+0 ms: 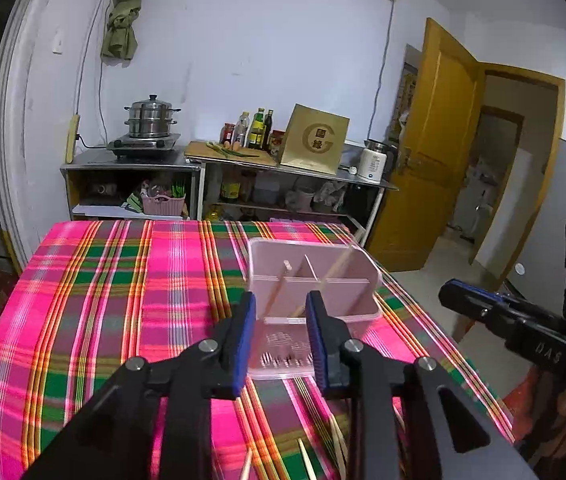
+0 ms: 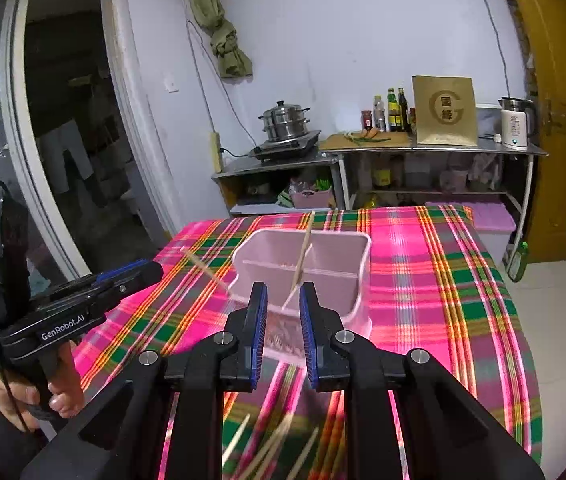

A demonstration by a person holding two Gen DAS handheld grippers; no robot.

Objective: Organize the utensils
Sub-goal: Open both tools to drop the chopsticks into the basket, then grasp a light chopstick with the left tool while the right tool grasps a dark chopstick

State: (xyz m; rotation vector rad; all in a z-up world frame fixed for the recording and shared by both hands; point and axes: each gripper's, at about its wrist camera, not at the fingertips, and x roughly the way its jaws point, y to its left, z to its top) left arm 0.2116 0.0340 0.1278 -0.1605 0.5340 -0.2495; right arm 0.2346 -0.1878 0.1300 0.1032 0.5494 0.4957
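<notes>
A pink divided utensil caddy [image 1: 347,296] stands on the plaid tablecloth. In it, one wooden chopstick [image 1: 279,286] leans left and another [image 1: 339,266] leans right. My left gripper [image 1: 279,304] hovers just in front of the caddy, open, with nothing between its blue pads. From the right wrist, the same caddy [image 2: 347,256] holds a chopstick [image 2: 305,246], and a second chopstick [image 2: 203,266] sticks out to its left. My right gripper [image 2: 283,294] is open and empty in front of the caddy. Several loose chopsticks [image 2: 267,448] lie blurred near the table's front edge.
The table's right edge [image 1: 435,320] drops to a tiled floor beside a yellow door [image 1: 435,152]. A metal shelf unit [image 1: 203,164] along the back wall carries a steamer pot, bottles and a kettle. A hand [image 2: 59,400] holds the left gripper's handle.
</notes>
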